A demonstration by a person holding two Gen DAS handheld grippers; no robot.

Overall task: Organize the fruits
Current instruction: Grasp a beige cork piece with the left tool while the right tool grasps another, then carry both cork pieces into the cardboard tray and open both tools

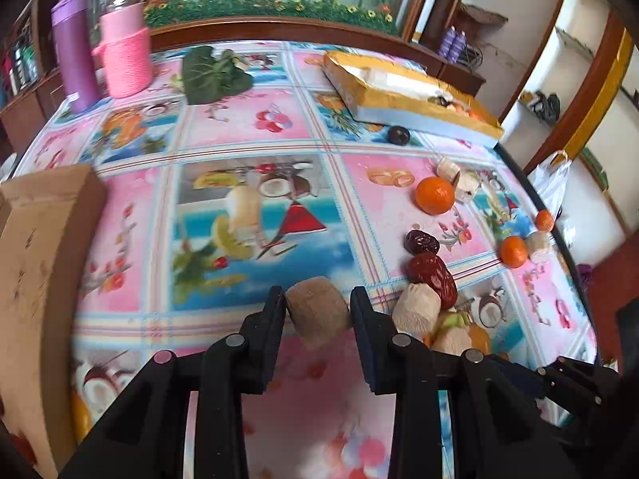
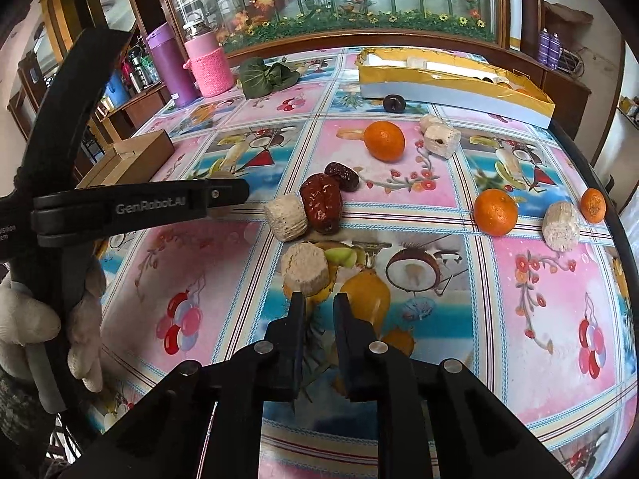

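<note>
My left gripper [image 1: 318, 299] is shut on a tan cylindrical chunk [image 1: 318, 311] and holds it above the patterned tablecloth. It shows in the right wrist view [image 2: 223, 195] at the left. My right gripper [image 2: 319, 299] has a narrow gap, holds nothing, and sits just in front of a beige chunk [image 2: 305, 271]. Red dates [image 2: 321, 201] lie beside another chunk [image 2: 286, 217]. Oranges [image 2: 384, 139] [image 2: 495, 211] [image 2: 593, 204] and more chunks [image 2: 439, 139] [image 2: 561, 225] are scattered to the right. A dark plum [image 2: 394, 102] lies by the gold tray [image 2: 447, 94].
A cardboard box [image 1: 36, 279] stands at the left. A purple flask [image 2: 169, 64], a pink wrapped jar [image 2: 209, 62] and green leaves [image 2: 267, 76] stand at the back. The table edge [image 2: 623, 215] curves on the right.
</note>
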